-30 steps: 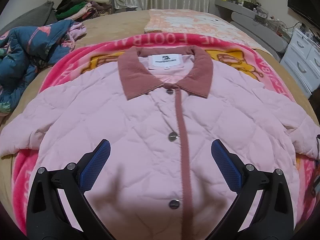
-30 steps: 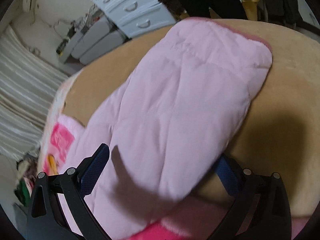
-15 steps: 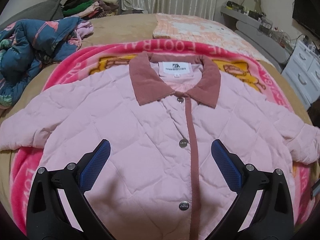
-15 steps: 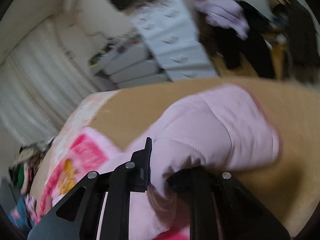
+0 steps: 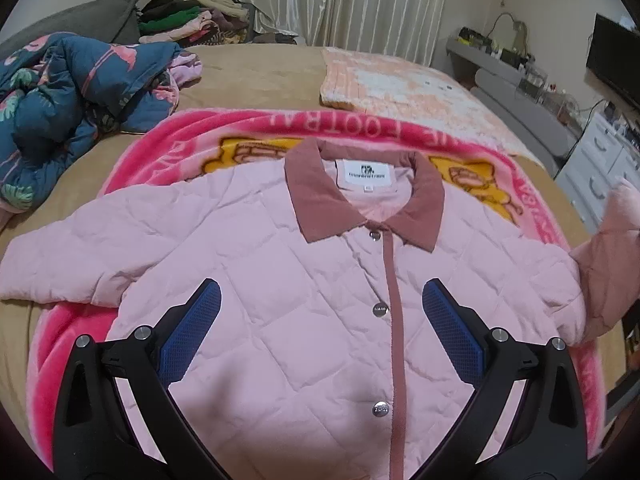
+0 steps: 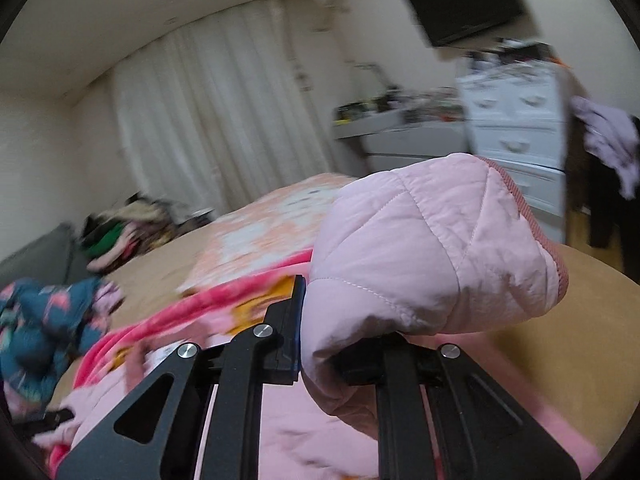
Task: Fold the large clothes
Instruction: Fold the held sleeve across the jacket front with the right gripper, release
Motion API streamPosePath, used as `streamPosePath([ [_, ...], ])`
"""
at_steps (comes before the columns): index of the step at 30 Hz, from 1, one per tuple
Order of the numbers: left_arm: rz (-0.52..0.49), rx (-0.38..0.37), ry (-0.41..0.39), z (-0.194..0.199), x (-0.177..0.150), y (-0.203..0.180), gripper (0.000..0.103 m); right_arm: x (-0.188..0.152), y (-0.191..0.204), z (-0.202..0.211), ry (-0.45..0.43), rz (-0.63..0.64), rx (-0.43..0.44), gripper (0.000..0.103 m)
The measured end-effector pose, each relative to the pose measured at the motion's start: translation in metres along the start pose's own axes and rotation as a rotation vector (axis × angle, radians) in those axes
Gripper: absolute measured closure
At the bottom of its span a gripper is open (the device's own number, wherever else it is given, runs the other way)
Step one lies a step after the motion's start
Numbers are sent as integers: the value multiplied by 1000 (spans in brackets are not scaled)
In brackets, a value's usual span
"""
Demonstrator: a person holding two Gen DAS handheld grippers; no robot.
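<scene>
left wrist view: pink quilted jacket [image 5: 304, 304] lies flat, front up, buttoned, on a pink blanket [image 5: 72, 332] spread over the bed [image 5: 256, 72]. collar [image 5: 416, 208] points away from the camera. left gripper [image 5: 322, 320] hovers over the jacket's lower chest w/ its blue pads [image 5: 192, 332] wide apart, holding nothing. the sleeve on the left of the view is spread out flat, untouched. the sleeve on the right [image 5: 608, 256] is lifted off the bed at the frame edge, underside showing. body of the jacket not folded anywhere yet. other stuff: blue floral quilt [image 5: 60, 112] bunched up by the far-left edge, a clothes pile [image 5: 188, 20] at the back, a peach mat [image 5: 400, 84] beyond the blanket.

right wrist view: blurry, so detail is limited. right gripper [image 6: 320, 344] is clamped on the sleeve cuff [image 6: 432, 248], fabric bunched between the closed fingers and puffing up above them, ribbed cuff edge visible on the right side. the cuff is clear of the bed, w/ the rest of the jacket trailing down below the gripper. dresser [image 6: 516, 136] and curtains [image 6: 216, 112] behind.

progress, my read: very early. garment is laid out and smoothed, and the first fold (that sleeve going in across the chest) looks underway but not landed. left to do, prob: lay this sleeve down, bring in the other sleeve, then fold the body up. left gripper has no grip so far and may be needed to pin the front while the sleeve comes over.
</scene>
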State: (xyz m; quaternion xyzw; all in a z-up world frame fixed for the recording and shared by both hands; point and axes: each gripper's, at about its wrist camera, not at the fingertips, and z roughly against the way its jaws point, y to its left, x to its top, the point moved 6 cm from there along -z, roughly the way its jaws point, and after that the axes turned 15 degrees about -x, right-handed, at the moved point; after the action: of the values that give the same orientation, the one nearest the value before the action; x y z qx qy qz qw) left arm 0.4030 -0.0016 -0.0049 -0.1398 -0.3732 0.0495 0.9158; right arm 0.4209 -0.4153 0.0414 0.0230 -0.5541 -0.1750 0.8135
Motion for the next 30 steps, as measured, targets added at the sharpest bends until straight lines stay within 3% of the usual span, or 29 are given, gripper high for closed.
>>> streamPosePath([
  [6,10,-34,-27,20,8,10,8,-12,69,11,-36,166,37,91],
  [15,60,-90,-54,40,1,33,8,-66,148,19,-16,392,114,91],
  [25,121,-112,-56,46,-24,61,8,-144,194,4,174,495,210,91],
  [30,152,-166,-31,41,-44,67,8,-181,220,11,237,548,273,90],
])
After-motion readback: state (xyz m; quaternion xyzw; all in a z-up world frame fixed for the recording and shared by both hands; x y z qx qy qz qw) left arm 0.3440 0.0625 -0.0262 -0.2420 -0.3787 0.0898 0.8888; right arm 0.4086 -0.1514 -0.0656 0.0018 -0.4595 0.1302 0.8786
